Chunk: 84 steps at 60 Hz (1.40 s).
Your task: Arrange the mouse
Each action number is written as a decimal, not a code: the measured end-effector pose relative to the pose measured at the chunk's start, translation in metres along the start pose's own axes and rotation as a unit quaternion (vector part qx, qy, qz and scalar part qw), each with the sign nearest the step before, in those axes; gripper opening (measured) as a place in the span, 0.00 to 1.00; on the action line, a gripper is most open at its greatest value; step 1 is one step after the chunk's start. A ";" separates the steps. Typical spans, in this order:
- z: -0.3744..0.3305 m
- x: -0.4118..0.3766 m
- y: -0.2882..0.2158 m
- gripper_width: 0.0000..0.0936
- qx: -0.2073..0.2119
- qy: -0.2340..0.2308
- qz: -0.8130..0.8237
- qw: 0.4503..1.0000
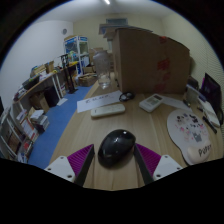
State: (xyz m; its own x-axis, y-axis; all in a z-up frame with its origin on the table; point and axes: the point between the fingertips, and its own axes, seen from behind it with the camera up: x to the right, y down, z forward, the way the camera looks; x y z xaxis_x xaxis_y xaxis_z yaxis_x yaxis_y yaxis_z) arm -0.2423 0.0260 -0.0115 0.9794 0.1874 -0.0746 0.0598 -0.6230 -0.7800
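A black computer mouse (117, 147) sits between my two fingers, above the wooden desk (130, 122). My gripper (116, 158) is shut on the mouse, with the purple pads (80, 158) touching its left and right sides. The rear of the mouse is hidden low between the fingers. A round patterned white mouse pad (190, 132) lies on the desk ahead and to the right of the fingers.
Beyond the mouse lie a white keyboard (100, 101), a flat white device (108, 111), a white remote-like item (152, 102) and a small dark object (126, 96). A large cardboard box (145, 60) stands at the back. A laptop (211, 92) is far right. Bookshelves (25, 115) stand left.
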 end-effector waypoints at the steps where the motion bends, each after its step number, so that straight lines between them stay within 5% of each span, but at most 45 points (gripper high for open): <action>1: 0.003 0.000 -0.002 0.88 0.001 0.002 -0.002 1.000; 14: 0.036 -0.003 -0.026 0.80 0.011 0.016 -0.025 1.000; 16: 0.037 -0.003 -0.026 0.66 0.012 0.016 -0.025 0.999; 20: 0.037 -0.006 -0.025 0.64 0.007 0.010 -0.023 1.000; 25: 0.037 -0.007 -0.025 0.47 0.001 0.001 -0.017 1.000; 32: 0.026 -0.019 -0.027 0.43 -0.010 -0.027 -0.048 0.998; 41: -0.044 -0.031 -0.117 0.42 0.087 -0.100 -0.091 0.987; 48: -0.094 0.047 -0.209 0.42 0.175 -0.066 -0.086 0.979; 53: -0.106 0.129 -0.233 0.42 0.194 -0.022 -0.080 0.977; 60: -0.071 0.229 -0.193 0.42 0.143 0.033 -0.067 0.987; 71: 0.006 0.285 -0.080 0.42 0.036 0.032 -0.042 0.998; 76: 0.022 0.284 -0.048 0.43 0.009 0.018 -0.034 0.999; 77: 0.020 0.284 -0.045 0.49 0.009 0.016 -0.035 0.999; 81: 0.024 0.285 -0.048 0.43 0.019 0.012 -0.016 1.000; 84: 0.025 0.286 -0.048 0.51 0.008 0.010 -0.013 1.000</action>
State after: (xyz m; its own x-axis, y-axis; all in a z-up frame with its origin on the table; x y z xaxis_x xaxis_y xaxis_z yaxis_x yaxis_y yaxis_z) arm 0.0305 0.1280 -0.0110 0.9814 0.1874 -0.0423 0.0817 -0.6065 -0.7909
